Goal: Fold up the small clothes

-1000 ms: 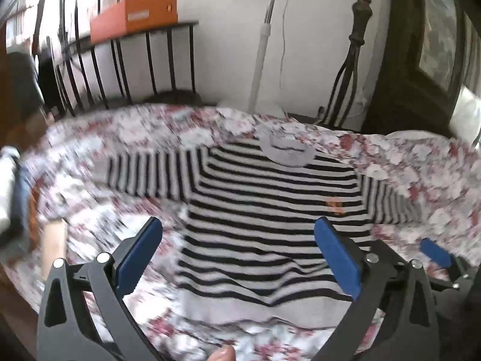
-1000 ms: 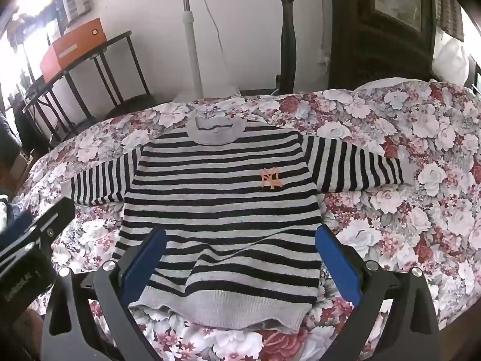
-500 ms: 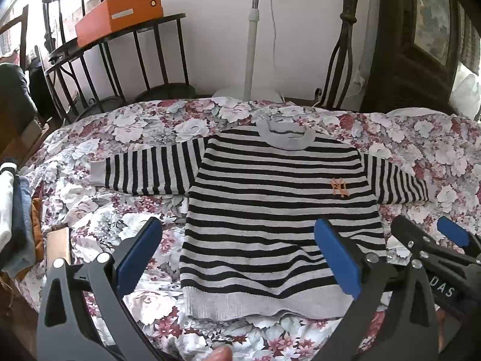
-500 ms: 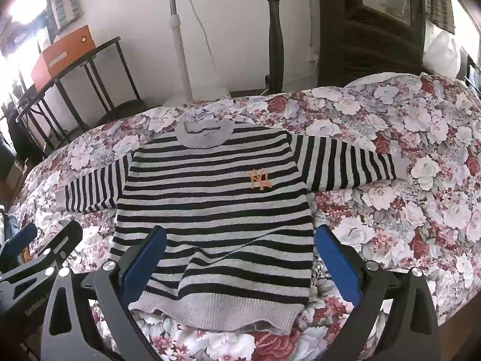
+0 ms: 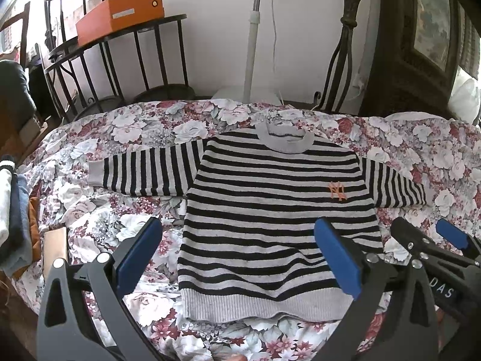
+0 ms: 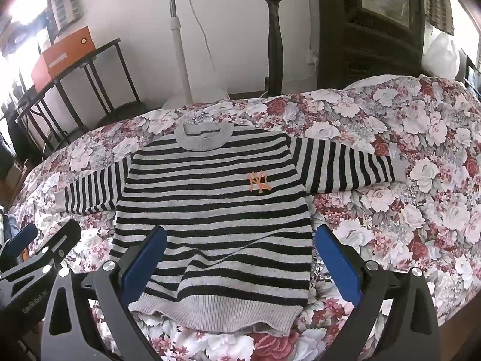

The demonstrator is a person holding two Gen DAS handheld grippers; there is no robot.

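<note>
A small black-and-grey striped sweater [image 5: 270, 216] with an orange NY logo lies flat and face up on the floral bedspread [image 5: 126, 132], both sleeves spread out. It also shows in the right wrist view [image 6: 210, 210]. My left gripper [image 5: 237, 258] is open and empty, hovering above the sweater's lower left hem. My right gripper [image 6: 237, 261] is open and empty above the lower hem. The right gripper also shows at the right edge of the left wrist view [image 5: 433, 246]; the left gripper shows at the left edge of the right wrist view [image 6: 39, 249].
A stack of folded clothes [image 5: 12, 216] lies at the bed's left edge. A black metal table [image 5: 120, 54] with an orange box [image 5: 120, 15] stands behind the bed. A white lamp pole [image 5: 252, 36], a dark bedpost [image 6: 273, 30] and a dark cabinet [image 6: 375, 24] stand by the wall.
Both grippers have drawn back and risen a little, so the sweater sits lower and more centred in each view. The jaws stay open. The sweater has not moved.
</note>
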